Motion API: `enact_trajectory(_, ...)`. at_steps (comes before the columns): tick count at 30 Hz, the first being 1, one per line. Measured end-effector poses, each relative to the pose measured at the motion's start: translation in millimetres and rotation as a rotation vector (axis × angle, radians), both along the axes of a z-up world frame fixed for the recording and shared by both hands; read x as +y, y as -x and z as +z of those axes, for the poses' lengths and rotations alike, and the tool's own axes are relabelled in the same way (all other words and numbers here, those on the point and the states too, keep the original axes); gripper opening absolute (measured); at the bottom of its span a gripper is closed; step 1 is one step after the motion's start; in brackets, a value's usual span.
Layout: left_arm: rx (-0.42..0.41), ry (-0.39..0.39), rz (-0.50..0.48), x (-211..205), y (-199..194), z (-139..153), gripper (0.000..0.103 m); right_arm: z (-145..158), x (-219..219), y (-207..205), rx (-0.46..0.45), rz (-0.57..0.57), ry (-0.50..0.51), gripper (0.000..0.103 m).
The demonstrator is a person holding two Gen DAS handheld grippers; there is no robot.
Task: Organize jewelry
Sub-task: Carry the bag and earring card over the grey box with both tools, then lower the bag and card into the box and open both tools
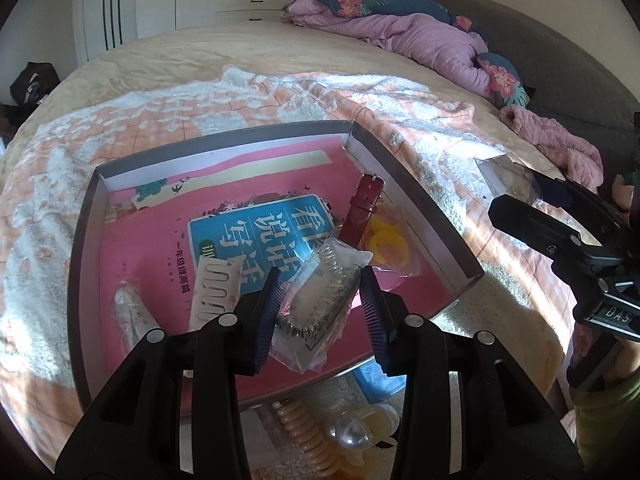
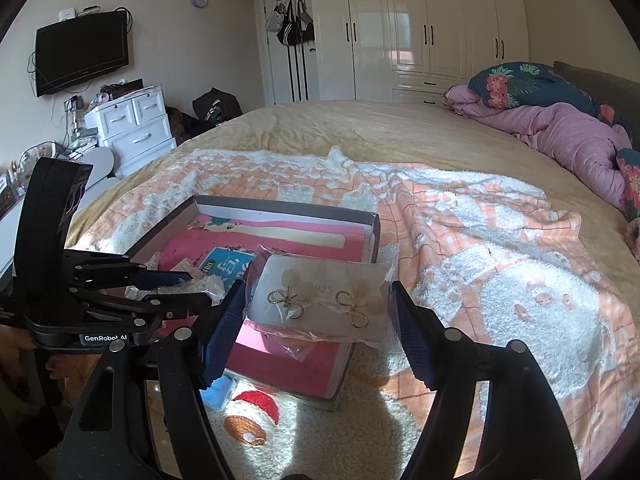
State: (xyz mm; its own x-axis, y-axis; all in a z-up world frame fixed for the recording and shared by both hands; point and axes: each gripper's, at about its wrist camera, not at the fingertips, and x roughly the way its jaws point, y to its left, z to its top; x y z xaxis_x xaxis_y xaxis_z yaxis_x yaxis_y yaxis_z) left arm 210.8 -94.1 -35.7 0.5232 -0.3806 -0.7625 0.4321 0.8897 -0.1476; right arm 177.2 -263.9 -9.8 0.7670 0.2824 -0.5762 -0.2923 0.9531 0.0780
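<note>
Left wrist view: your left gripper [image 1: 320, 308] fingers grip a bagged bracelet [image 1: 320, 304] above the tray [image 1: 416, 196]; right gripper [image 2: 318, 312] fingers clasp a bagged earring card [image 2: 320, 300].

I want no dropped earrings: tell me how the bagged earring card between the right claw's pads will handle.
The earring card looks flat and stiff, probably light. Its clear bag is glossy and crinkled, so it may slip against the right claw pads. The thin wire bow earrings look easily bent; squeeze the card's edges, not them.
</note>
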Motion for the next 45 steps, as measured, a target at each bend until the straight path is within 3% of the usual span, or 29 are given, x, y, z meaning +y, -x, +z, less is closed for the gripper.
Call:
enact_trajectory(6,0.009,-0.024,-0.019,-5.7,-5.5,-9.1,0.031,-10.5,6.9,-6.0,0.026,0.020,0.017,0.070)
enact_trajectory(16,0.000,-0.069,0.033,7.8,-16.1,-18.1,0.031,-30.5,28.2,-19.6,0.078,0.067,0.060,0.070)
enact_trajectory(32,-0.017,-0.068,0.066,20.6,-23.5,-17.1,0.032,-52.2,56.6,-31.3,0.143,0.117,0.095,0.071)
enact_trajectory(45,-0.003,-0.049,0.064,22.3,-22.7,-16.0,0.033,-37.2,31.9,-16.3,0.120,0.045,0.035,0.089)
